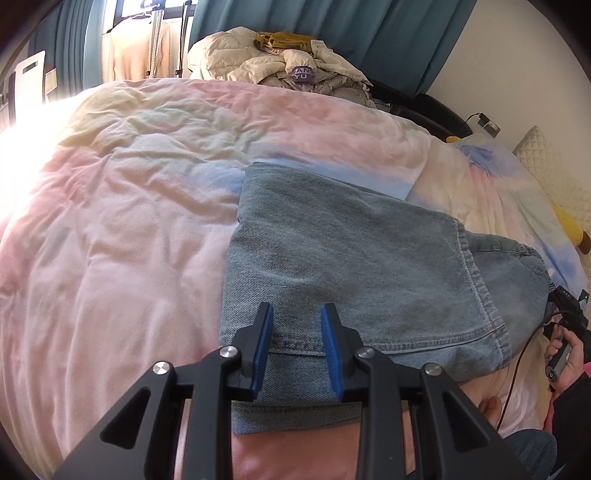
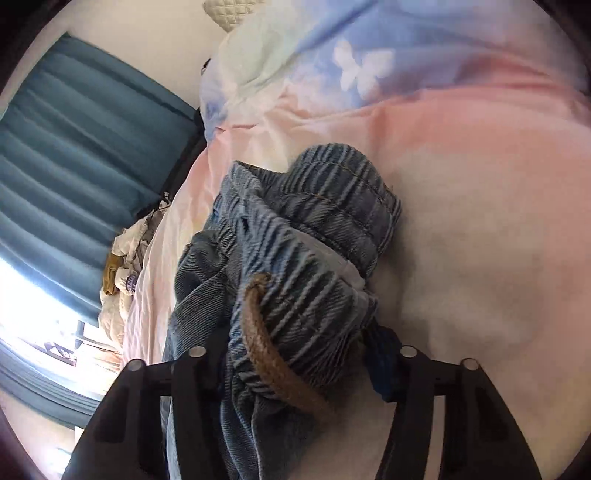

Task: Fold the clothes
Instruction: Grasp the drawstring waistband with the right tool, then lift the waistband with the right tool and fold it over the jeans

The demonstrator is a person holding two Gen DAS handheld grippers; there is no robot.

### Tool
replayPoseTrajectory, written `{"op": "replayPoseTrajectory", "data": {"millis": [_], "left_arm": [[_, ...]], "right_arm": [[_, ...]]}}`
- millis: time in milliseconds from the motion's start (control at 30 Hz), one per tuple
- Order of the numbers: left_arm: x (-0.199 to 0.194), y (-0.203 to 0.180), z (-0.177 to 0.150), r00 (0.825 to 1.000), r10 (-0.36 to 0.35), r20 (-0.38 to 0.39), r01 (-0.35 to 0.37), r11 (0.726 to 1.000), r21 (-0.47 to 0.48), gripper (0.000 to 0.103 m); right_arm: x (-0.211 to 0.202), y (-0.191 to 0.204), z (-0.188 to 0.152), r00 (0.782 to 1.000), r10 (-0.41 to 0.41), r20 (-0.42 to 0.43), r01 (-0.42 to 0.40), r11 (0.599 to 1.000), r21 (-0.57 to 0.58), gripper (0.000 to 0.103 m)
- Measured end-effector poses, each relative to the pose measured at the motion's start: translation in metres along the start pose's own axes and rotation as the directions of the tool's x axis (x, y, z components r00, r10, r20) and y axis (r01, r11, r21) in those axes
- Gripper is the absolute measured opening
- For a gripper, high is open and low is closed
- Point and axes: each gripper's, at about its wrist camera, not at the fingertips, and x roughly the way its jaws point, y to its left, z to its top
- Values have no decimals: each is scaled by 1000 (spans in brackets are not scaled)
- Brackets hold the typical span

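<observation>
Light blue jeans (image 1: 351, 258) lie folded on the pastel bed cover (image 1: 129, 221), a back pocket facing up. My left gripper (image 1: 297, 314) sits at their near edge, its blue pads (image 1: 263, 343) closed on a strip of denim near the hem. In the right wrist view the gathered elastic waistband (image 2: 295, 258) with a brown drawstring (image 2: 258, 332) fills the space between the fingers of my right gripper (image 2: 299, 354). Its pads press on the bunched band; the left finger is hidden behind the denim. A hand (image 1: 565, 354) holds that gripper's handle at the right edge of the left wrist view.
A heap of cream clothes (image 1: 288, 62) lies at the far end of the bed, before teal curtains (image 1: 332, 22). A quilted pillow (image 1: 554, 173) and a yellow plush toy (image 1: 569, 225) sit at the right. A black cable (image 1: 517, 354) trails by the hand.
</observation>
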Motion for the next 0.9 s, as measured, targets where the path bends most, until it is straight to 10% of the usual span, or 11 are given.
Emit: {"op": "replayPoseTrajectory", "data": {"millis": [133,367,700,900], "left_arm": [[-7,-1,1,999,-41,3,41,999,-11,27],[-30,5,2,997,-69,45,70,997,-21,27],[-54,39,8,991,-71,114,89,983,-159,27],[-59,57,11,987,-101,124,125,971,-204,27]], "right_arm": [[-31,50,-6,996,13,84,-2,992,-127,27],[-86,178,-58,971,104,215,-5,908,-419,26],[-100,328,-207,954,271,129,-84,655,-751,23],[-39,357,-334,990,134,-45,-102,455,-885,22]]}}
